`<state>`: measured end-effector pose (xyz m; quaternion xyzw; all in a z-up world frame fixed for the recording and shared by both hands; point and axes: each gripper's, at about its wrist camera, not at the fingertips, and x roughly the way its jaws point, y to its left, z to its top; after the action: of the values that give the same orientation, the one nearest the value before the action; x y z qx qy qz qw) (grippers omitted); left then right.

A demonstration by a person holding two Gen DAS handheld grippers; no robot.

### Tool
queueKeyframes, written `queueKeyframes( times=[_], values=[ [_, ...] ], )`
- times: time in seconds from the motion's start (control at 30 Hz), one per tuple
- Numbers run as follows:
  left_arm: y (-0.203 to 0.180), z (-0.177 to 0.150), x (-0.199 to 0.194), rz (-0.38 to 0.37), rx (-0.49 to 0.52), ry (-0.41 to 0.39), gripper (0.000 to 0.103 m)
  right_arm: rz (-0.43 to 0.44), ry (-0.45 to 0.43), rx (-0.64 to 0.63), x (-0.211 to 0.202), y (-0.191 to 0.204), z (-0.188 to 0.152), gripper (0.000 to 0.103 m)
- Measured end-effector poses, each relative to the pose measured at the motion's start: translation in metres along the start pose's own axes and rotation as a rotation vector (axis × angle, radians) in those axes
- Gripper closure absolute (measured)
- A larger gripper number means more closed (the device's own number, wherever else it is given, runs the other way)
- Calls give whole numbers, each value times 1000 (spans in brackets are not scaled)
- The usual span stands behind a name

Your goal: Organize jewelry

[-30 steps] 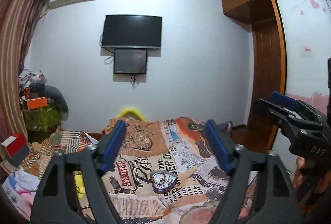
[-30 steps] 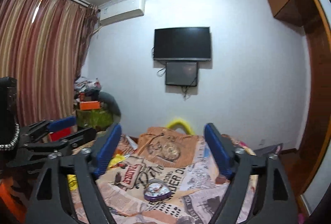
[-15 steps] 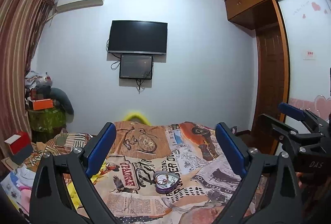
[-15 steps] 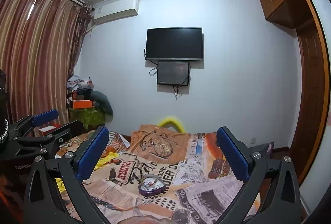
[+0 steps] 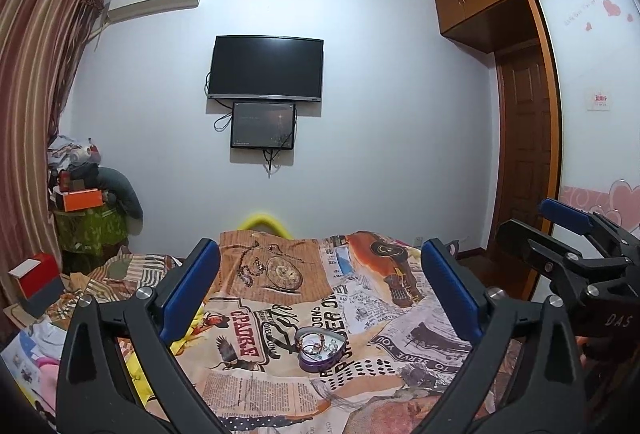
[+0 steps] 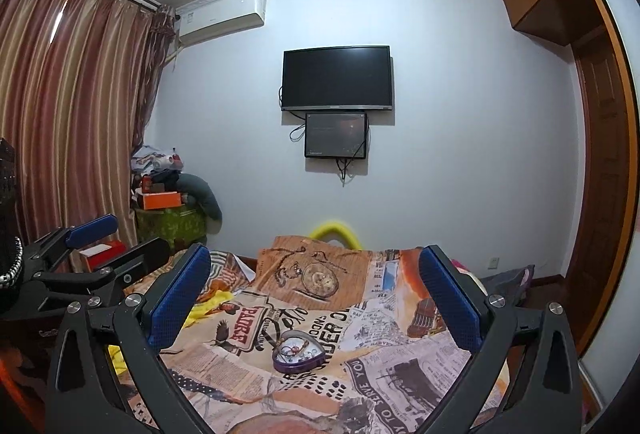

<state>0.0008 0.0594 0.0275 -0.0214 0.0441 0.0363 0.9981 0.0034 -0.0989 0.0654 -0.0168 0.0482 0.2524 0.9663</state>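
Observation:
A purple heart-shaped tin (image 5: 321, 348) lies open on the bed with jewelry pieces inside; it also shows in the right wrist view (image 6: 297, 351). My left gripper (image 5: 320, 270) is open and empty, held above the bed short of the tin. My right gripper (image 6: 316, 274) is open and empty, likewise above and short of the tin. Each gripper shows at the edge of the other's view: the right gripper (image 5: 560, 230) at right, the left gripper (image 6: 120, 238) at left, both open.
The bed carries a newspaper-print cover (image 5: 280, 386). Boxes and clutter (image 5: 80, 201) pile at the left by the striped curtain (image 6: 60, 113). A TV (image 5: 267, 67) hangs on the far wall. A wooden wardrobe (image 5: 520, 153) stands at right.
Both grippers have opened wider, their blue pads spreading apart. Both views have tilted up and drawn back slightly, showing more of the wall and ceiling. The tin has not moved.

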Motion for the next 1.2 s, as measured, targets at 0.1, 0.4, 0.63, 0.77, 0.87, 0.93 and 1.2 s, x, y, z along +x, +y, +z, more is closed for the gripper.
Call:
queueKeyframes(
  times=[0.1,0.4,0.63,0.77,0.87,0.93,1.2],
  values=[
    [0,0,0,0,1,3,2,5,4,6,0,-1,0,0],
    [0,-1,6,-2,-10,17,2,4,15,13,-1,-1,-1,0],
    [2,-2,9,-3,-18,27,1,2,20,24,-2,-4,0,0],
    [2,-2,9,-5,-19,29,1,2,22,27,-2,-5,0,0],
    [2,-2,9,-5,-19,30,1,0,24,29,-2,-5,0,0],
    [2,-2,10,-5,-20,31,1,-2,26,32,-2,-6,-1,0],
    [2,-3,13,-10,-25,33,1,-3,30,38,-1,-8,-1,0]
  ],
)
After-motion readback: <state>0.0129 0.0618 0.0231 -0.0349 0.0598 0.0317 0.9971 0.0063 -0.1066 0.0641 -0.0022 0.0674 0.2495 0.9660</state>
